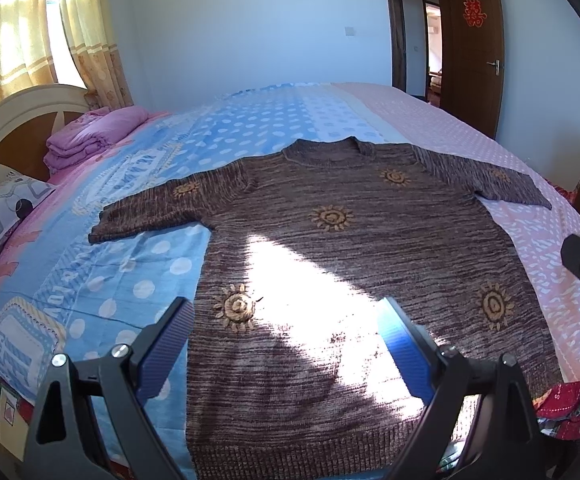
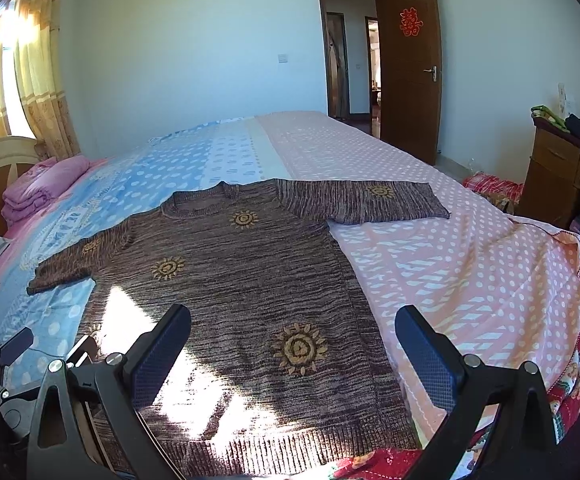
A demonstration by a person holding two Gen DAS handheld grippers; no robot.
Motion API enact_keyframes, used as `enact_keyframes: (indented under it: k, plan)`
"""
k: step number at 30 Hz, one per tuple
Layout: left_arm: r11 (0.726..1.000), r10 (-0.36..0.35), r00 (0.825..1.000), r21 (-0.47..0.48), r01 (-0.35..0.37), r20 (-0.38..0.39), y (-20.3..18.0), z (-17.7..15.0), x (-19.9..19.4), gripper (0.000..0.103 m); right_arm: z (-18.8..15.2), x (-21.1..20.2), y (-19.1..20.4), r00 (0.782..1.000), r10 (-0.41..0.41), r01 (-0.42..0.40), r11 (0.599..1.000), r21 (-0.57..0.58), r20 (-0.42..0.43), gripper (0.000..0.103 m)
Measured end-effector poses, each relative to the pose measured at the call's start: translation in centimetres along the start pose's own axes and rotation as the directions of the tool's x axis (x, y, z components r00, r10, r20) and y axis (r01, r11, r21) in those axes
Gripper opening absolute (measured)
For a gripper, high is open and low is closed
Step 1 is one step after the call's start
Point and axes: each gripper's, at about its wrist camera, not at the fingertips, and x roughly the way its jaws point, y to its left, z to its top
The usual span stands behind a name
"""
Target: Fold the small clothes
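I hold both grippers, jaws apart and gripping nothing, above the hem of the brown sweater (image 1: pixel 329 240), spread flat on the bed (image 1: pixel 489 152). Its long axis runs toward twelve o'clock, collar far. My left gripper (image 1: pixel 286 344) hangs nearer the ten-o'clock sleeve, my right gripper (image 2: pixel 293 356) nearer the one-o'clock sleeve.

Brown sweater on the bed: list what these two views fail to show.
- Brown sweater hem corners: left wrist view, covered by the left gripper fingers; right wrist view, by the right gripper fingers.
- Knit detail mid-body: washed out by the sunlight patch.
- Sweater's underside: hidden against the bedspread.
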Motion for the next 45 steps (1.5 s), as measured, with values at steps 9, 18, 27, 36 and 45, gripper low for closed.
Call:
enact_keyframes:
  k: [9, 18, 27, 36, 45]
  plan:
    - [0.993, -0.116, 0.993, -0.032, 0.116, -0.022, 1.3, 1.6, 4.4, 0.095, 1.9, 3.6, -5.6, 0.999, -0.006, 0.012, 0.988, 0.153, -0.041, 0.102]
    - [0.997, -0.020, 0.999, -0.076, 0.024, 0.046, 5.4, 8.7, 10.3, 0.095, 10.0, 7.9, -17.8, 0.992, -0.115, 0.087, 0.909, 0.408, 0.044, 0.071]
    - [0.998, 0.020, 0.997, -0.064, -0.015, 0.075, 5.3, 10.3, 17.5, 0.097, 15.1, 21.6, -25.5, 0.987, -0.141, 0.163, 0.884, 0.439, -0.082, 0.054]
    - [0.982, -0.096, 0.994, -0.170, 0.085, -0.057, 5.6, 9.6, 21.4, 0.097, 13.6, 31.2, -25.8, 0.960, -0.157, 0.235, 0.900, 0.367, -0.232, 0.053]
    - [0.980, -0.113, 0.990, -0.176, 0.096, -0.085, 5.4, 9.3, 21.7, 0.101, 14.5, 32.2, -24.1, 0.941, -0.196, 0.259, 0.942, 0.212, -0.277, 0.007]
